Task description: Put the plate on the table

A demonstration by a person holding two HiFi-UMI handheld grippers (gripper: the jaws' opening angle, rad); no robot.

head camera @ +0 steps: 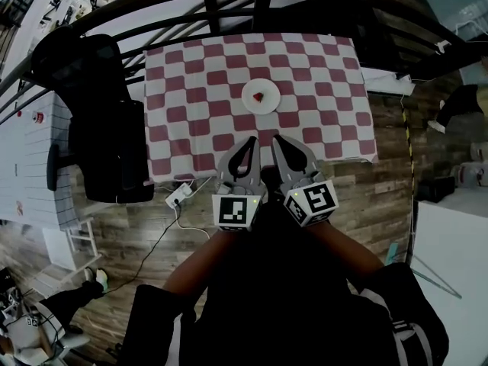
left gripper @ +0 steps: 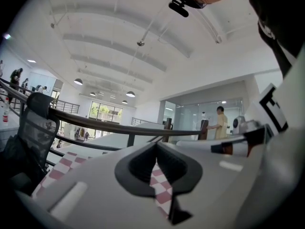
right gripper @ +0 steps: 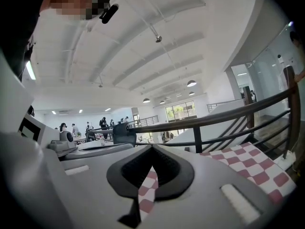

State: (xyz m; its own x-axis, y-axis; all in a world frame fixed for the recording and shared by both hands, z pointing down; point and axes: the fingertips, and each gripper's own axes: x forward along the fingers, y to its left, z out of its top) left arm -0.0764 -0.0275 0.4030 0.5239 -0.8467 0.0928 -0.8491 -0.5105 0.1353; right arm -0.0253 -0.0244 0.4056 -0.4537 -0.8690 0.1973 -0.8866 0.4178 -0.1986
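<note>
A small white plate (head camera: 250,97) with a little red thing (head camera: 259,96) on it sits in the middle of the far half of a table under a red-and-white checked cloth (head camera: 198,90). Both grippers hang side by side over the table's near edge, short of the plate and pointing towards it. My left gripper (head camera: 251,139) is shut with nothing in it, and my right gripper (head camera: 277,137) likewise. In the left gripper view the left gripper (left gripper: 156,147) shows only cloth (left gripper: 62,166) through its slit. The right gripper (right gripper: 152,147) shows the same over the cloth (right gripper: 252,166).
A black office chair (head camera: 107,128) stands against the table's left side. A white power strip (head camera: 179,197) and its cable lie on the wooden floor at the table's near left corner. A dark railing (head camera: 229,6) runs behind the table. A person (left gripper: 220,123) stands far off.
</note>
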